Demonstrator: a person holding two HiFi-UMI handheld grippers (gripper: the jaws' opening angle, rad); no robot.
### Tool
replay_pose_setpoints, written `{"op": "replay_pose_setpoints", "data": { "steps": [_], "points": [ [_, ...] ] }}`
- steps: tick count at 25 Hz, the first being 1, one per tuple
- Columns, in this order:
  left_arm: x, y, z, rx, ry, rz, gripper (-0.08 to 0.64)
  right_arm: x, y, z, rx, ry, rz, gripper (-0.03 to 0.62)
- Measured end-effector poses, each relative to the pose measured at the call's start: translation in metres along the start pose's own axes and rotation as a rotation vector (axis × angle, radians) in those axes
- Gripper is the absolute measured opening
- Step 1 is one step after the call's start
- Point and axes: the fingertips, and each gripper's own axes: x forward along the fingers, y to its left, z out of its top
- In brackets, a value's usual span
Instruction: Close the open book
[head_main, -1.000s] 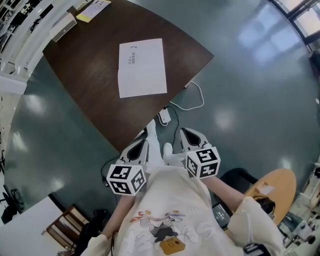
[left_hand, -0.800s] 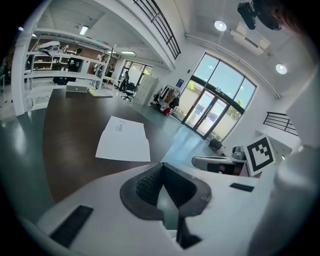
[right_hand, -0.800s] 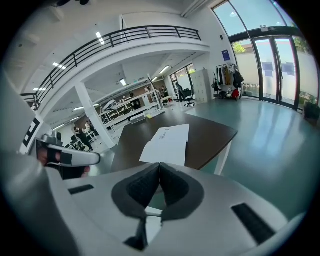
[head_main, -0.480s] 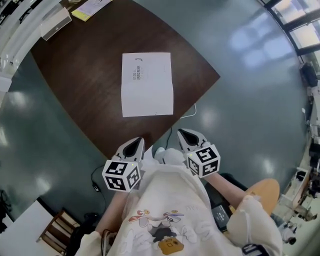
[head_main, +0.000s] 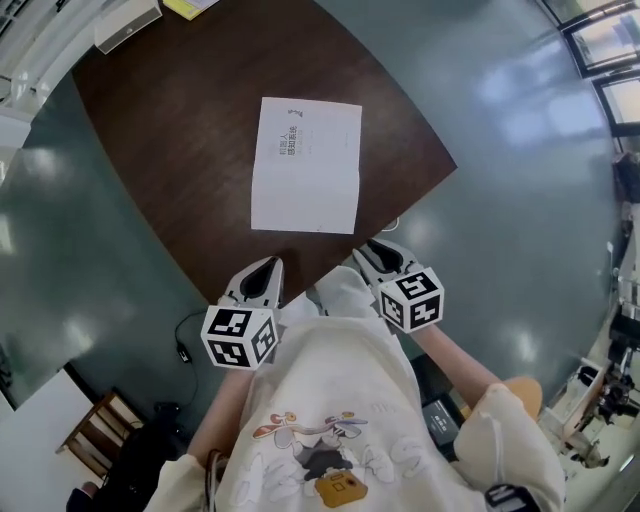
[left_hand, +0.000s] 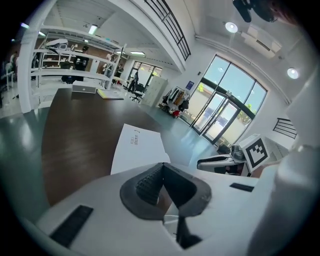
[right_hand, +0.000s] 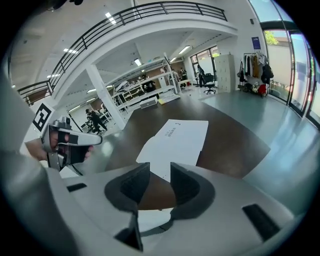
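Book (head_main: 306, 165): laid flat on table (head_main: 170, 130), long axis pointing away from person
Left gripper (head_main: 266, 266): held angled down, jaws closed, empty
Right gripper (head_main: 370, 250): angled down, jaws just opening, nothing between

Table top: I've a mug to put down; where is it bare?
Widest bare wood: left of the white book, out to the table edge; a narrower strip on its right. Crowded at the far corner, by the grey box and yellow pad.

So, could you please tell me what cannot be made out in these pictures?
- White rectangular book on the dark brown table: print too small to read in every view.
- Yellow item at the table's far corner: head view, cut off by the top edge.
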Motion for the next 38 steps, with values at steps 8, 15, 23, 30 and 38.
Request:
{"op": "replay_pose_setpoints", "data": {
  "steps": [8, 15, 23, 30, 38],
  "points": [
    [0.015, -0.008, -0.01, 0.027, 0.014, 0.082, 0.006, 0.038, -0.024, -0.009, 0.038, 0.065, 0.104, 0.198],
    [0.032, 0.019, -0.013, 0.032, 0.05, 0.137, 0.009, 0.066, -0.043, -0.027, 0.086, 0.131, 0.141, 0.219],
    [0.073, 0.098, -0.022, 0.098, 0.235, 0.071, 0.175, 0.085, -0.05, -0.032, 0.075, 0.176, 0.154, 0.221],
    [0.117, 0.147, -0.029, 0.172, 0.393, -0.007, 0.235, 0.103, -0.065, -0.032, 0.118, 0.194, 0.113, 0.236],
    [0.149, 0.148, -0.049, 0.15, 0.535, -0.192, 0.334, 0.127, -0.07, -0.049, 0.244, 0.244, 0.116, 0.302]
  ]
}}
